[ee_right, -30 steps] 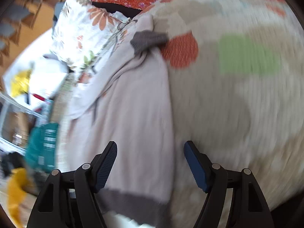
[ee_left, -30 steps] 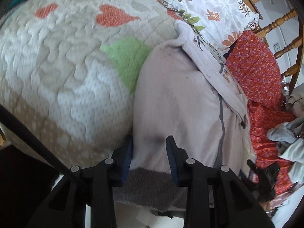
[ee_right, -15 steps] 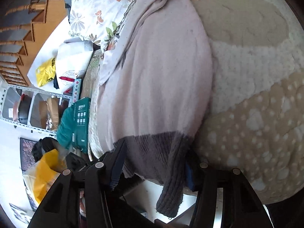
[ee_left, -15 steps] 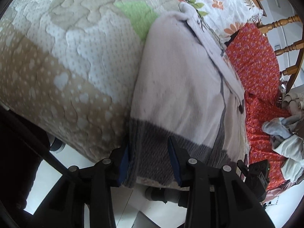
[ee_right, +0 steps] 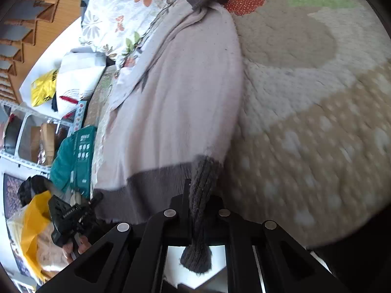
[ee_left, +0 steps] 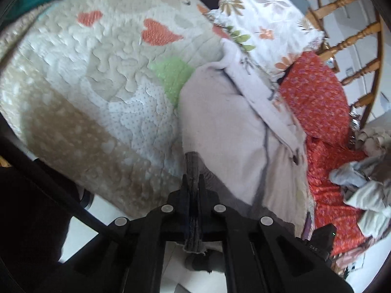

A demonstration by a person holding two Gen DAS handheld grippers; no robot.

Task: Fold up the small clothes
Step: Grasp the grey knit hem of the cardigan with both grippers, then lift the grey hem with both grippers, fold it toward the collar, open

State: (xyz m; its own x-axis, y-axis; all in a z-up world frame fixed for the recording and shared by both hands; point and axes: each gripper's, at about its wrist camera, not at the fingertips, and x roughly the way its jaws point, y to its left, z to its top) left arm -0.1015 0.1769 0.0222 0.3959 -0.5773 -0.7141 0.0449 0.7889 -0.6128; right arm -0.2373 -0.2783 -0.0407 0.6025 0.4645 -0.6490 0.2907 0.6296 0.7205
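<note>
Both wrist views look closely along their fingers from 6 o'clock, sharing the sweater (ee_left: pixel 227 131) (ee_right: pixel 180 92) on the quilt (ee_left: pixel 97 78) (ee_right: pixel 305 97).

A home bedroom: quilted bedspread (ee_left: pixel 97 92); floral pillow (ee_left: pixel 264 17); wooden chair (ee_left: pixel 354 39); cluttered shelf (ee_right: pixel 29 131).

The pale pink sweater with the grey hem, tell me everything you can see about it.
The pale pink knit sweater with a dark grey ribbed hem lies stretched lengthwise on the patchwork quilt with hearts and dots, fuzzy and soft-looking. Its hem hangs at the quilt's near edge. The left claw is shut on one hem corner and the right claw on the other, each bunching the grey rib. A grey cuff shows at the far end, and its far side rests against a white floral pillow.
</note>
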